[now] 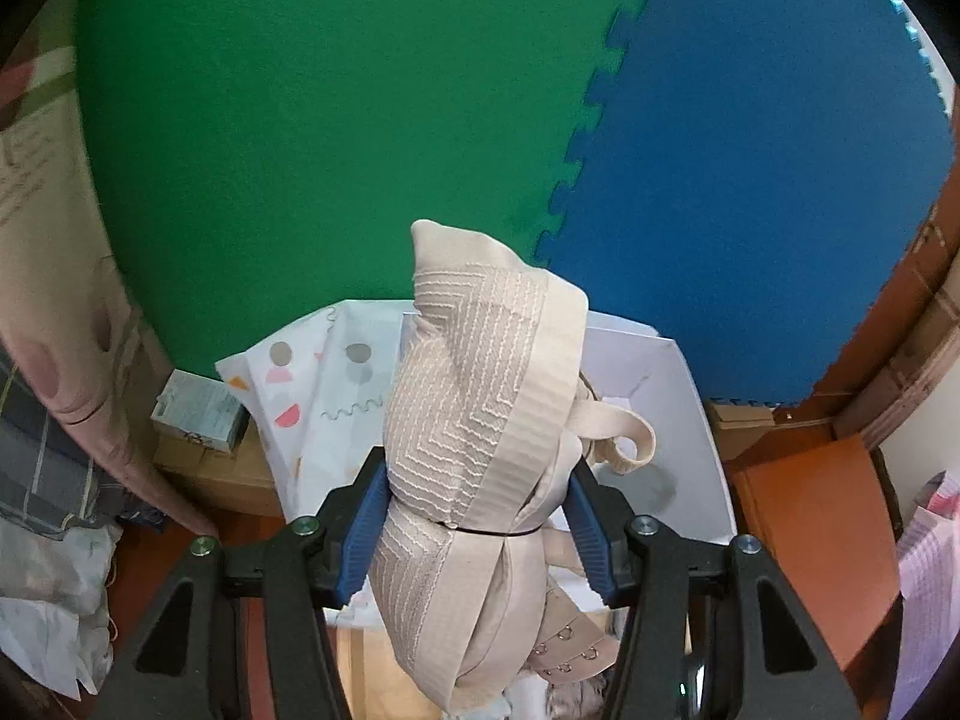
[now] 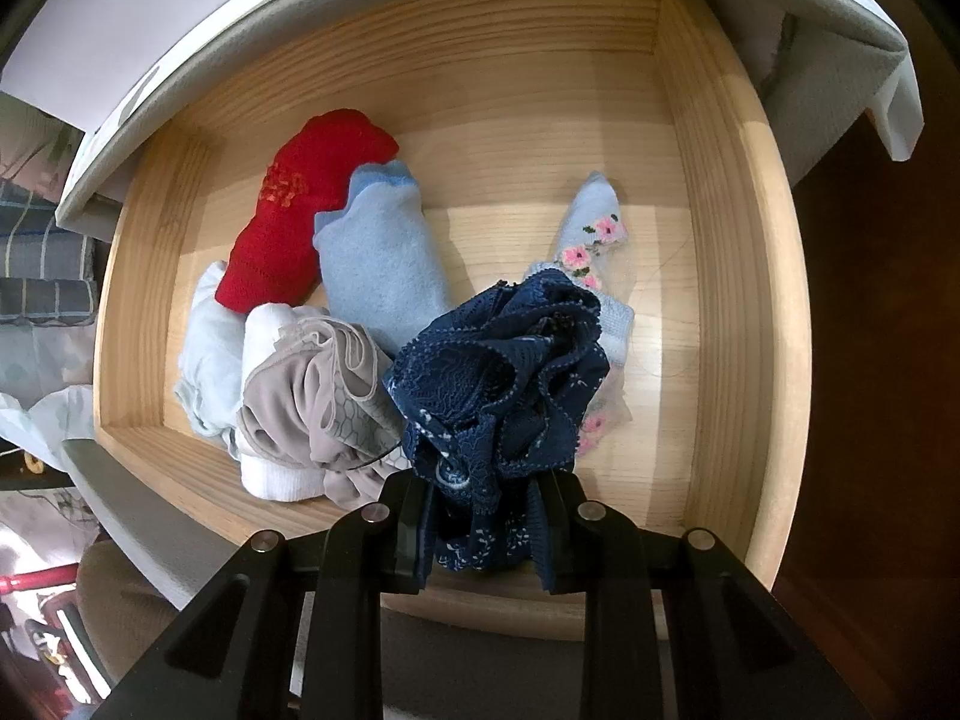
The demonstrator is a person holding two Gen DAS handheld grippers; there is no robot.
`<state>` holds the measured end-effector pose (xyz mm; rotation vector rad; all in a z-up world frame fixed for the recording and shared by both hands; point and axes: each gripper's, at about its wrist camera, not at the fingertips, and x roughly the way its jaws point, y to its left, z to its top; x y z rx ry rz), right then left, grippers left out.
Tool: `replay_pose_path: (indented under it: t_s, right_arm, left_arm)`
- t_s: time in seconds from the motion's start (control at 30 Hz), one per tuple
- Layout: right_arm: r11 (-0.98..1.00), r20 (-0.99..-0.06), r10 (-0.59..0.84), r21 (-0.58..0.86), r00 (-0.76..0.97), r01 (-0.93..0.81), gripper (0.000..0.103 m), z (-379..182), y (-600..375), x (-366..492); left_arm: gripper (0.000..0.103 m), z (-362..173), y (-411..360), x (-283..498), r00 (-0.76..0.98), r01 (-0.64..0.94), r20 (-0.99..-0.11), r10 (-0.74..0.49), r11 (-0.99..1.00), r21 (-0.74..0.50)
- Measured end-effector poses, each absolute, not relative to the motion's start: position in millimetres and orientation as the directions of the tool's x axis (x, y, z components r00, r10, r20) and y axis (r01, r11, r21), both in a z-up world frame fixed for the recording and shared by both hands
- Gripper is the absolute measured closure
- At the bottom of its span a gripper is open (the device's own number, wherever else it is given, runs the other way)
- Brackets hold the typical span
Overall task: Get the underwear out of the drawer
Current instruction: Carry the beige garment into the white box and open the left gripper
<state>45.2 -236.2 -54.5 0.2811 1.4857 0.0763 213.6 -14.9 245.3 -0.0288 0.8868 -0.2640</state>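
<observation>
Currently, left gripper [image 1: 474, 516]: pinching rolled beige ribbed bra [image 1: 474, 420], frame centre.
Right gripper [image 2: 486, 531]: clamped on navy lace underwear [image 2: 504, 384], above pale wooden drawer [image 2: 726, 276].
Risk: lace may snag grey garment [image 2: 324, 396], dragging it along.

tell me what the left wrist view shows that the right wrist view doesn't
Only the left wrist view: the left hand-held gripper shut on a beige bra, with a green mat and blue mat behind, a white box and a patterned sheet.

Only the right wrist view: the wooden drawer holding a red sock, light blue sock and grey underwear, and the right hand-held gripper shut on navy lace underwear.

Both: a gripper clamping a garment.
</observation>
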Motion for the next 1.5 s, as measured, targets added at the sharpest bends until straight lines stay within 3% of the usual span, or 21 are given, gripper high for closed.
replay_pose_path:
  t_s: [0.47,0.8,1.1,1.5]
  right_arm:
    - [0.956,-0.963,0.254,0.264,0.089,0.125,0.078,-56,-238,45]
    - [0.955,-0.962,0.257,0.267,0.092,0.127,0.078,-55,-242,44]
    - [0.956,-0.963,0.255,0.265,0.093,0.129,0.078,-54,-240,45]
    - [0.956,-0.963,0.252,0.263,0.095,0.129,0.079,-54,-240,45]
  left_arm:
    - [0.046,140,-46,280,0.475,0.147,-0.871,-0.121,0.987,-0.057]
    - [0.044,107,-43,285,0.408,0.101,-0.910,-0.069,0.994,-0.030]
    - [0.040,117,-42,282,0.412,0.101,-0.909,-0.062,0.995,-0.022]
    - [0.040,180,-17,229,0.535,0.143,-0.837,-0.115,0.989,-0.044]
